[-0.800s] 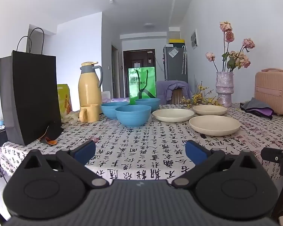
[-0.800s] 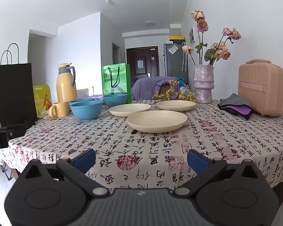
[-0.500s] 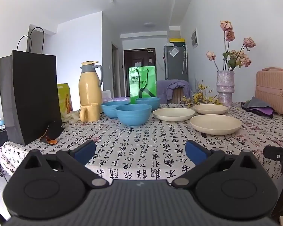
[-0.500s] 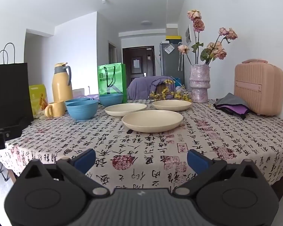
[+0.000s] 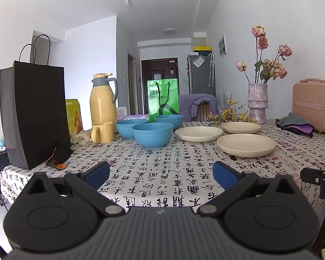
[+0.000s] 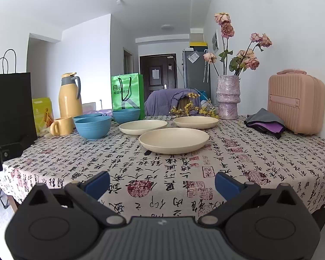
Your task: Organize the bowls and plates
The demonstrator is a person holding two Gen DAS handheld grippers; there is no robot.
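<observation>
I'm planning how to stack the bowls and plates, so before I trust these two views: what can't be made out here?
- Rear left blue bowl: right wrist view, mostly hidden behind the front blue bowl.
- Bowl interiors: both views look too low over the rims.
- Black paper bag: right wrist view, cut off by the left edge.
- Right tool: left wrist view, cut off by the right edge.
</observation>
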